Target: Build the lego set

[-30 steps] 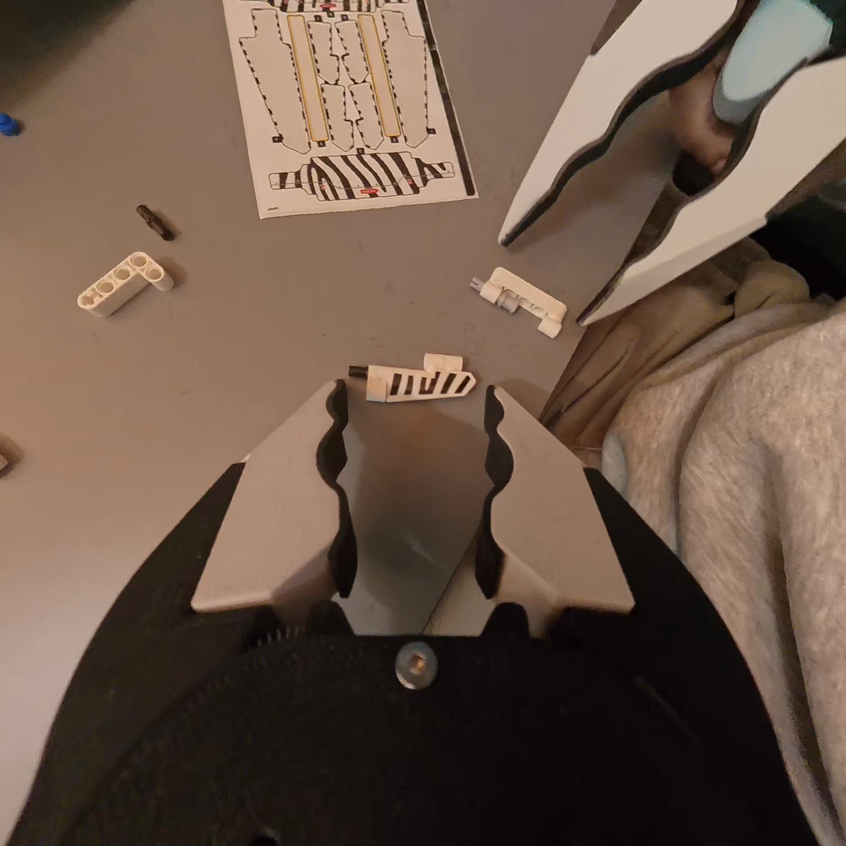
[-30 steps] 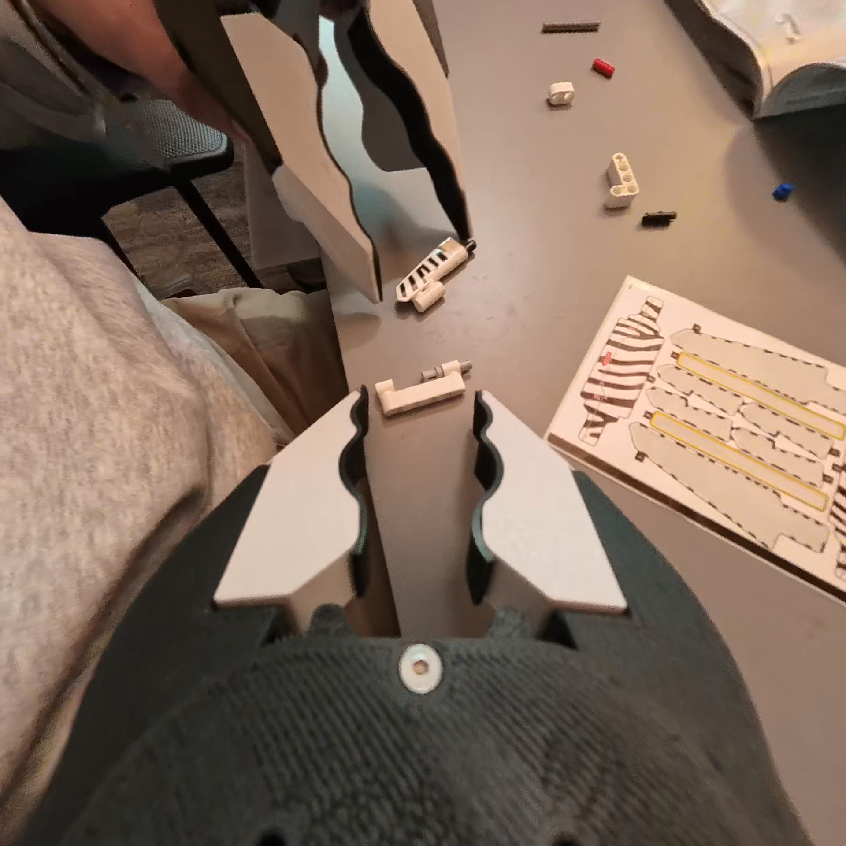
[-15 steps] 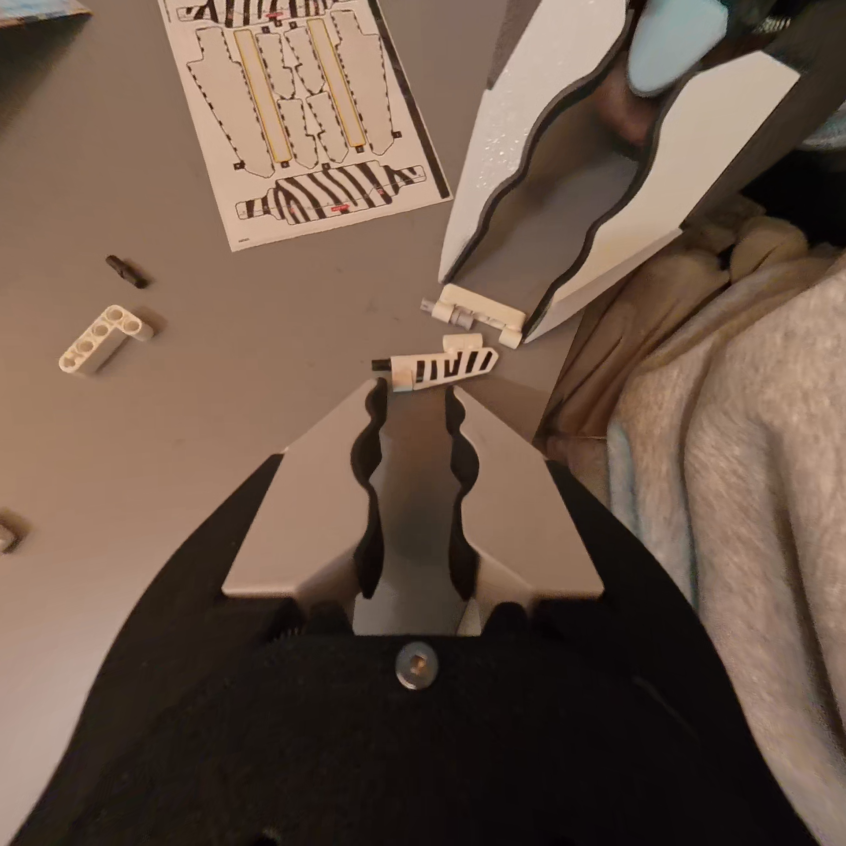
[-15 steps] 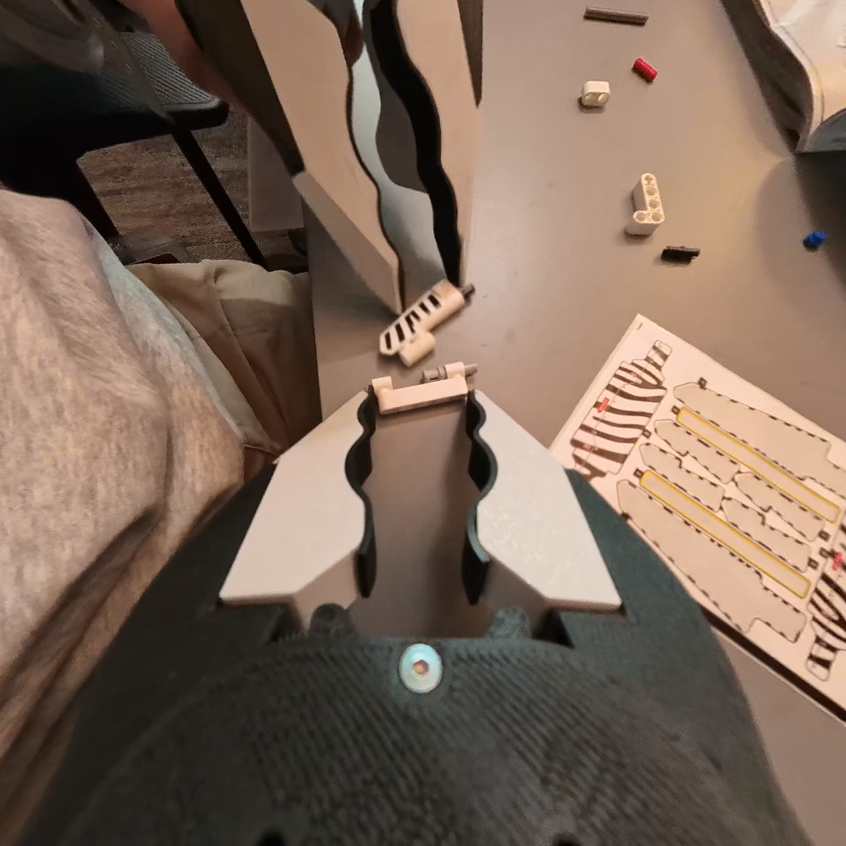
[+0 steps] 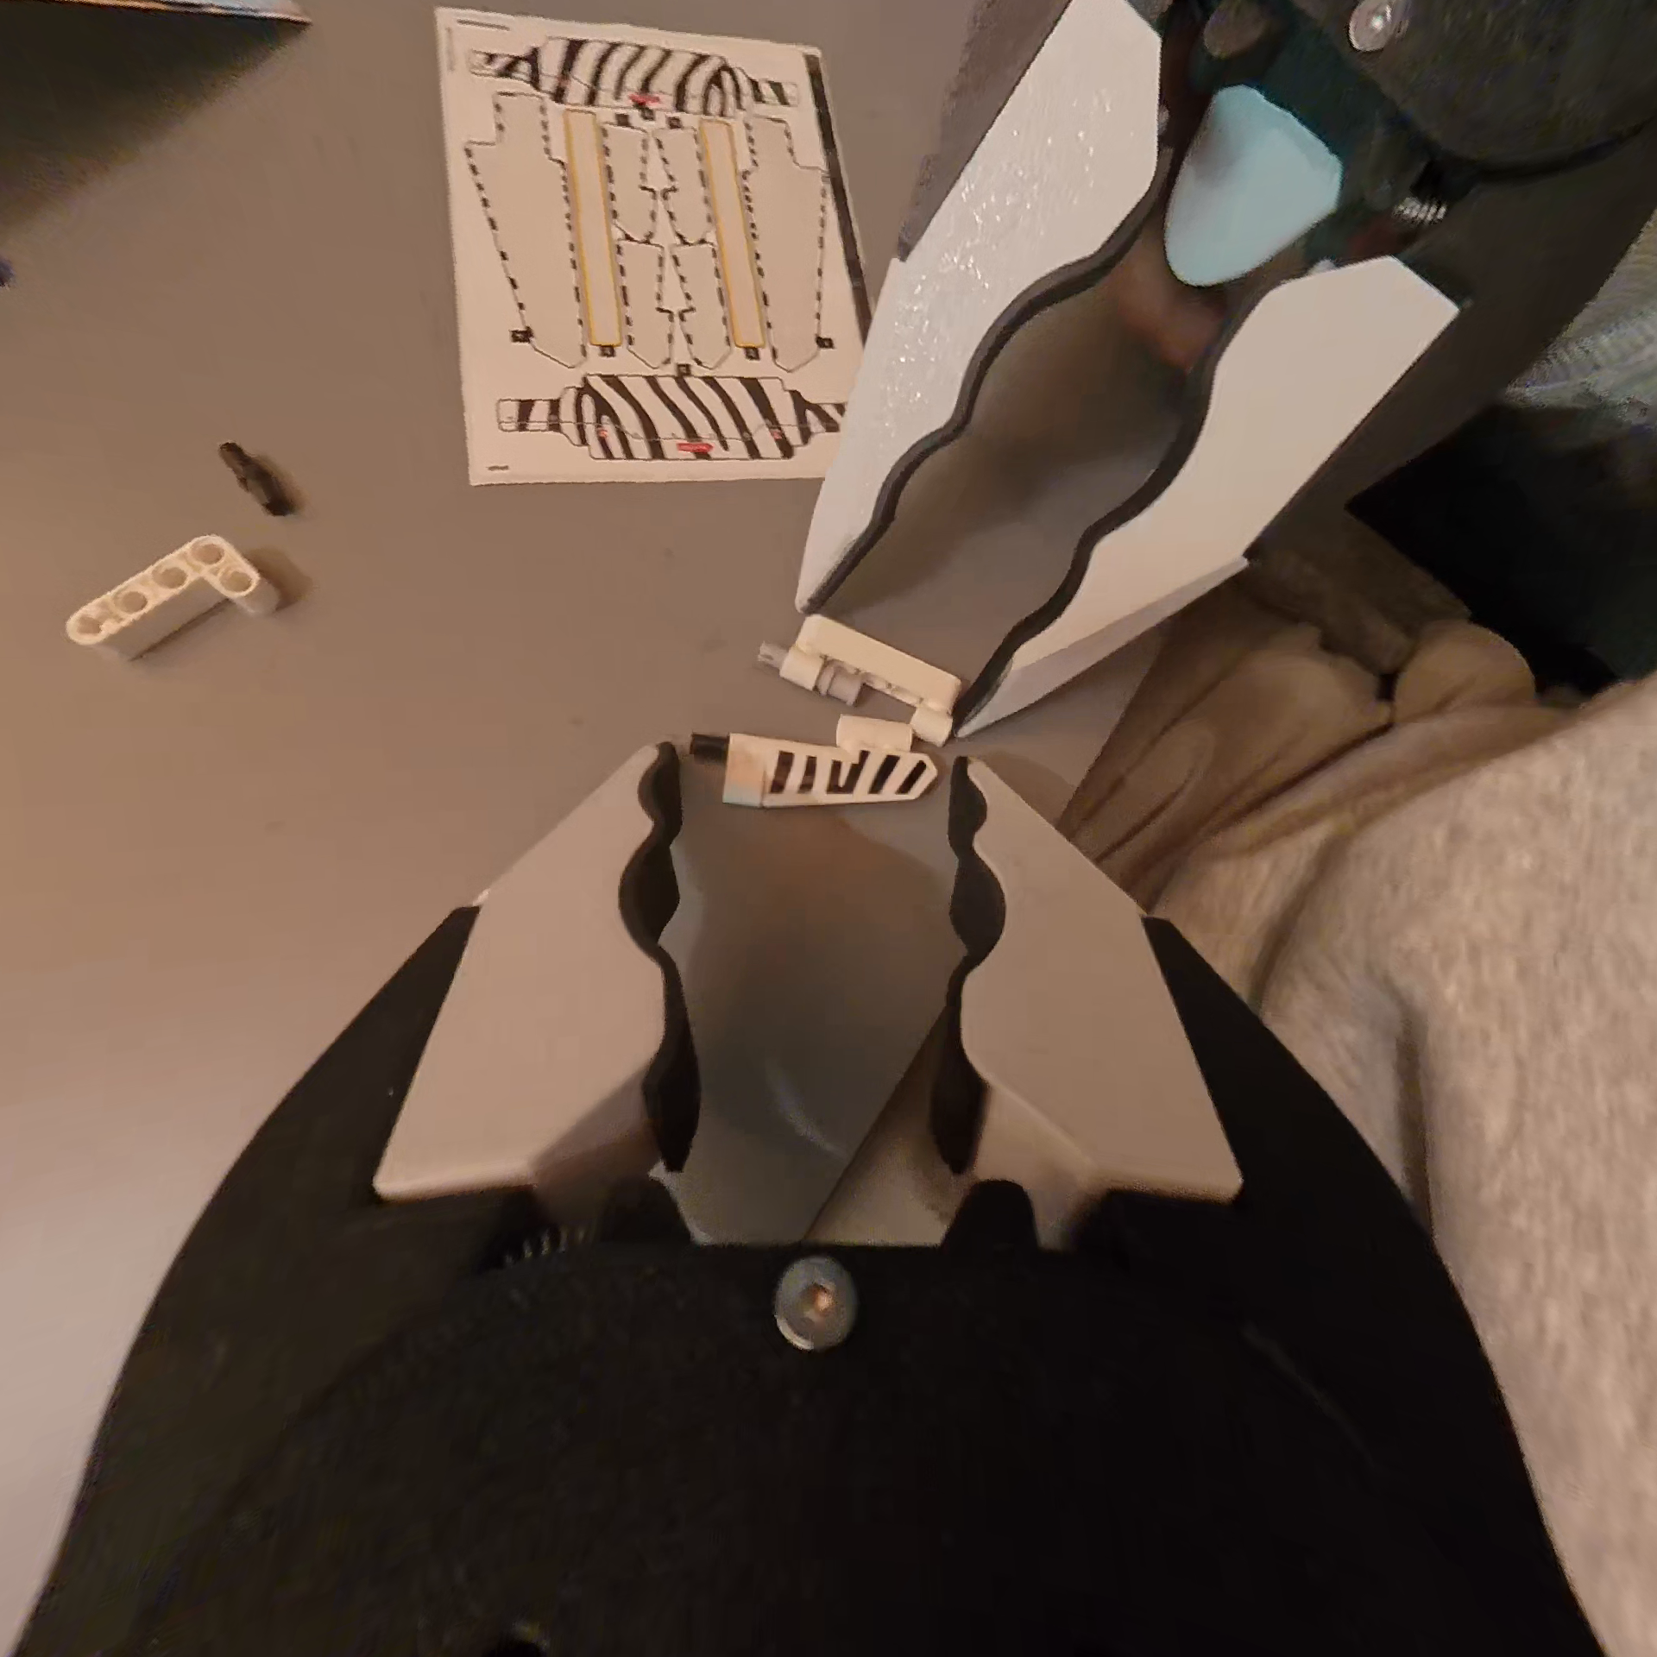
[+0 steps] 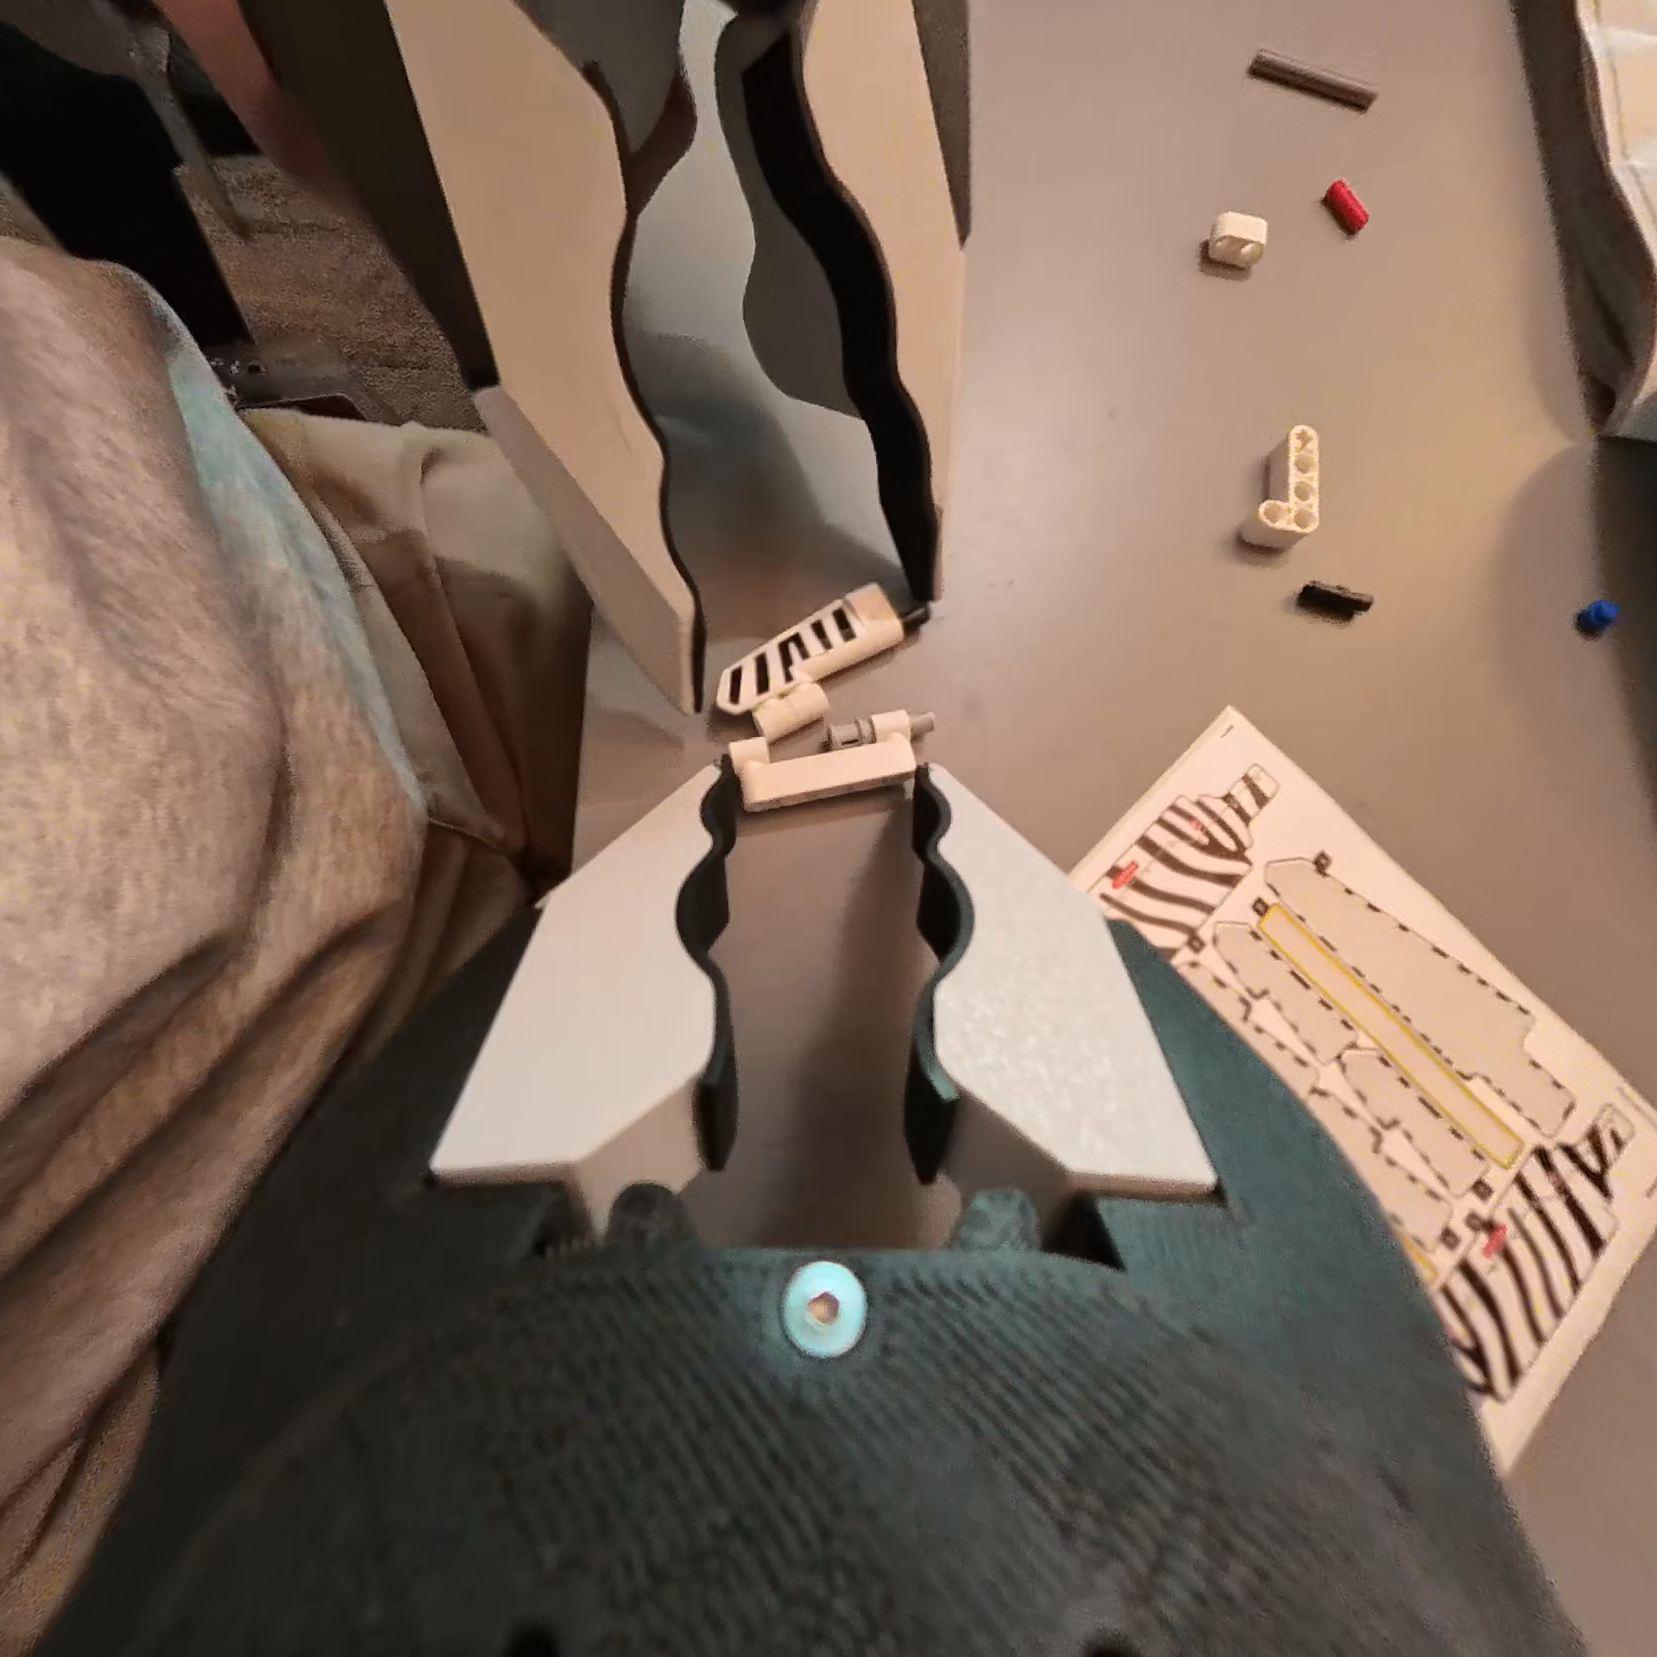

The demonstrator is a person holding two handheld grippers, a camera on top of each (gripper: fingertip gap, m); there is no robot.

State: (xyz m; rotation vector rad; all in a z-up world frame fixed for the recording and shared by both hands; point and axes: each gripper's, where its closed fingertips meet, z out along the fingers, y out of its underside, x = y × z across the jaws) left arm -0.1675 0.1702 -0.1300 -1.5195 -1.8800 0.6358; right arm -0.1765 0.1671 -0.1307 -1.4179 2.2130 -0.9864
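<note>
A zebra-striped white Lego piece point(image 5: 834, 773) with a black pin at one end lies on the grey table point(image 5: 359, 807). It sits between the tips of my open left gripper point(image 5: 807, 762), untouched. Just beyond it, a plain white Lego piece point(image 5: 861, 668) with a grey pin lies between the tips of my right gripper point(image 5: 883, 663). In the right wrist view my right gripper point(image 6: 823, 773) has its tips against both ends of the white piece point(image 6: 829, 776). The left gripper point(image 6: 811, 653) straddles the striped piece point(image 6: 807, 654) there.
A sticker sheet point(image 5: 646, 251) lies behind. A white L-shaped beam point(image 5: 170, 596) and a black pin point(image 5: 255, 466) lie to the left. A blue pin point(image 6: 1596, 617), a red pin point(image 6: 1345, 206), a small white connector point(image 6: 1236, 240) and a dark axle point(image 6: 1311, 79) are farther off. A person's grey clothing point(image 5: 1345, 986) is at the table's edge. The small white connector point(image 6: 1236, 240) is about equally far from each gripper, around 15 centimetres.
My left gripper narrowed near the striped piece, then opened wide again around it. My right gripper moved in and closed onto the ends of the white piece.
</note>
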